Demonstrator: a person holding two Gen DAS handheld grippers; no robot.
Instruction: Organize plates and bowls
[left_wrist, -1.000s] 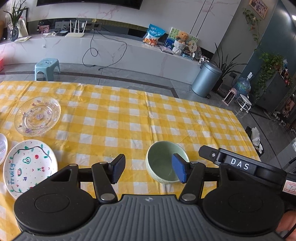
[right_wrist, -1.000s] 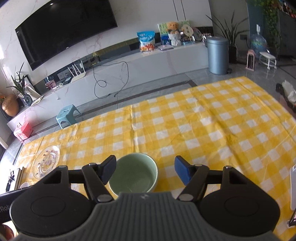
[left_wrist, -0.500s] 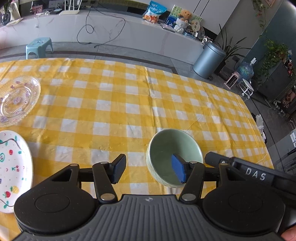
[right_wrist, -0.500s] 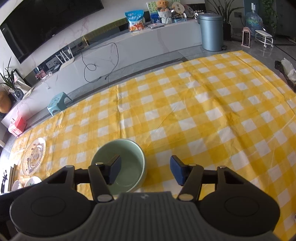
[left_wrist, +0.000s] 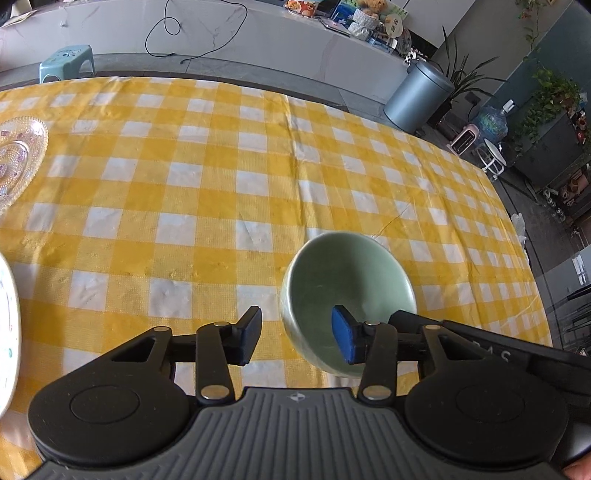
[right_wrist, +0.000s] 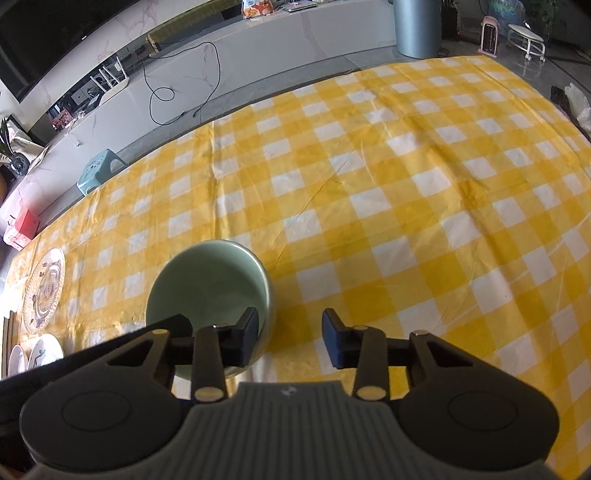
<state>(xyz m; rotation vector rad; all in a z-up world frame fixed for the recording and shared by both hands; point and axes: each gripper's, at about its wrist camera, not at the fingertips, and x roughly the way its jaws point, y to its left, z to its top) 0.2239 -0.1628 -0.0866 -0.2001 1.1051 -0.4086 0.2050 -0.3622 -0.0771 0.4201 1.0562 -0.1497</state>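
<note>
A pale green bowl stands on the yellow checked tablecloth. My left gripper straddles the bowl's left wall, with its right pad inside and its left pad outside. Its jaws are closing, and a gap remains at the wall. My right gripper straddles the opposite wall, left pad inside the bowl and right pad outside. It is also closing and not pressing. A clear glass plate and a painted white plate lie further left.
A second white plate lies at the table's left end. Beyond the far table edge are a blue stool, a grey bin and a long low counter. The cloth to the right of the bowl is bare.
Both grippers have sunk toward the bowl and tipped further down. Their jaws have narrowed, and each now has one finger inside the bowl's rim. The bowl has not moved.
</note>
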